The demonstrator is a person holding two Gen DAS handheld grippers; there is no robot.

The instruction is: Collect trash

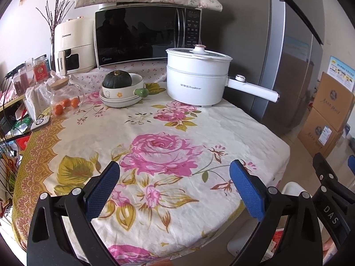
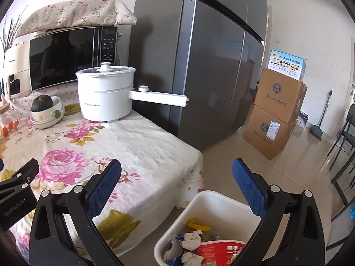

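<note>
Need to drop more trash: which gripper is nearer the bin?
Right. The right gripper hangs just over the bin; the left gripper is over the table, beside it.

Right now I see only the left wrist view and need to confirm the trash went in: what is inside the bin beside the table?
Observer: The bin holds crumpled tissues, yellow scraps and a red packet.
Operator: Is anything held on the right side?
Observer: No. The right gripper is open, with nothing between its fingers; the bin shows below, between them.
</note>
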